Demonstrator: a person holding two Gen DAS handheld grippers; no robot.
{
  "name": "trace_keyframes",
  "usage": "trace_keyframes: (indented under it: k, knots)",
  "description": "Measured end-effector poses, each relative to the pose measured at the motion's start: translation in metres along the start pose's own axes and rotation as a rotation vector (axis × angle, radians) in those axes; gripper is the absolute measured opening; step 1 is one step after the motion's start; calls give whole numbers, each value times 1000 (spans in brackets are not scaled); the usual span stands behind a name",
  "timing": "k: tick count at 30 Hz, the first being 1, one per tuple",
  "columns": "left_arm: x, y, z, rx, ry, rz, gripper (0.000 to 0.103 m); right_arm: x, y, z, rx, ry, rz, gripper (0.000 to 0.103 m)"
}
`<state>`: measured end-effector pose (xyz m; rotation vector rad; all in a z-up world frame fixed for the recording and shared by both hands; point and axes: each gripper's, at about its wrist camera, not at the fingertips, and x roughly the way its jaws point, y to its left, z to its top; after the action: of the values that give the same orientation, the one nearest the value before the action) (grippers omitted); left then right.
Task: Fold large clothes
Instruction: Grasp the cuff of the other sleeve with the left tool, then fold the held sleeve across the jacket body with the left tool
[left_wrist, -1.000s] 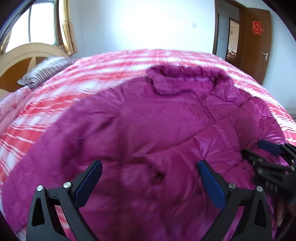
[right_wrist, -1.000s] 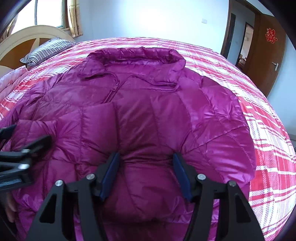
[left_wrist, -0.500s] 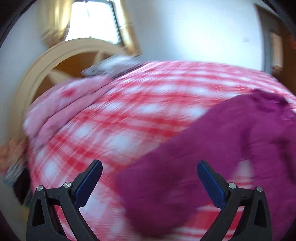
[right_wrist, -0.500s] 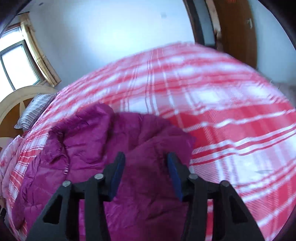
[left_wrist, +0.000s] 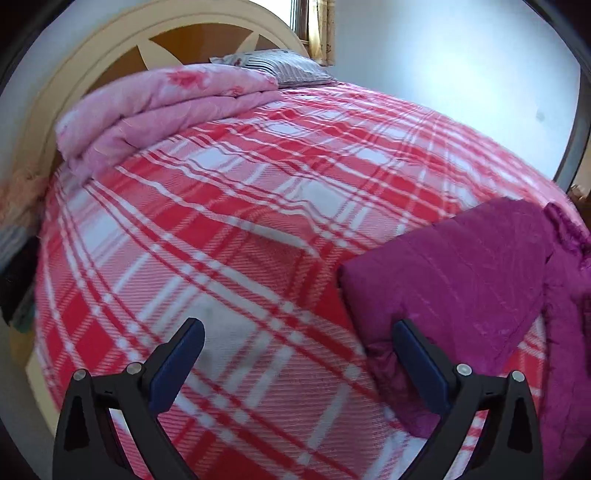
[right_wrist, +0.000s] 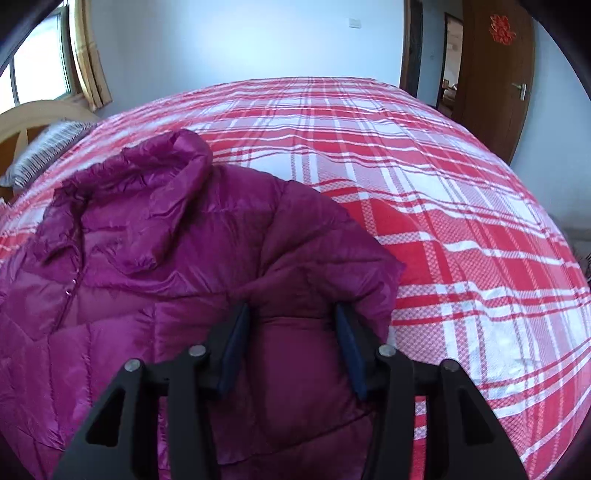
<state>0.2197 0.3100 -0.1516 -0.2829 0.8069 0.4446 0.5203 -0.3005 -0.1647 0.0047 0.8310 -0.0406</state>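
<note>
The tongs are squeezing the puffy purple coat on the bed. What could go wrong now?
The right tongs pinch only a fat fold of the coat, near its edge. The shiny cloth looks slippery, so it might slide out when lifted.

The left tongs are open and hold nothing, with the coat's sleeve off to one side. With one grip only, the coat may sag and fold crooked.

The collar is bunched up, so it could get trapped as a lump.

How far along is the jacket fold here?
Early. Done: the jacket lies spread on the bed, collar up. In hand: the right gripper has a bunched sleeve between its fingers; the left gripper is open by the other sleeve. Left: both sleeve folds, then the body.
</note>
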Motion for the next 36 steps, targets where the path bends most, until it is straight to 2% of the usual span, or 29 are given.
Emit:
trace_keyframes:
  k: [2,4,6,8,9,11,13,15,18,19,20,21,22,28,32,36]
  knots:
    - [3,-3,1,-20,-2,-38,102,-2,3,1,-29,16,-22,61]
    - [5,-4,2,-53,18,-81,102,-15,6,3,-50,28,-53,74]
    - [-5,-8,1,-71,-5,-121,102,-35,6,0,-3,0,1,75]
    - [-13,-18,-2,-47,-37,-128,100,-60,13,-8,13,-21,95,83]
    - [-16,-25,-3,-19,-49,-118,96,-70,20,-14,-1,-32,124,85]
    - [-18,-42,-7,46,-55,-104,81,-94,39,-31,-58,-63,172,86]
    - [-11,-58,-10,98,-22,-120,69,-110,59,-50,-109,-83,216,86]
    - [5,-69,-11,134,26,-73,69,-117,72,-64,-132,-90,263,86]
    - [10,-65,-7,87,30,-45,66,-123,86,-82,-140,-93,324,86]
    - [8,-65,-5,89,30,-42,45,-125,89,-89,-137,-93,345,86]
    - [4,-66,-3,97,22,-42,36,-125,90,-92,-134,-95,355,86]
    - [-3,-66,0,100,9,-60,25,-126,90,-95,-131,-101,362,86]
    - [-12,-66,4,100,-10,-74,21,-128,89,-98,-126,-114,364,86]
    - [-91,-92,58,137,-245,-107,20,-128,61,-102,-37,-142,303,87]
    - [-144,-143,93,207,-385,-183,19,-128,45,-106,26,-150,284,87]
    - [-180,-214,102,291,-432,-323,19,-125,32,-112,83,-155,289,87]
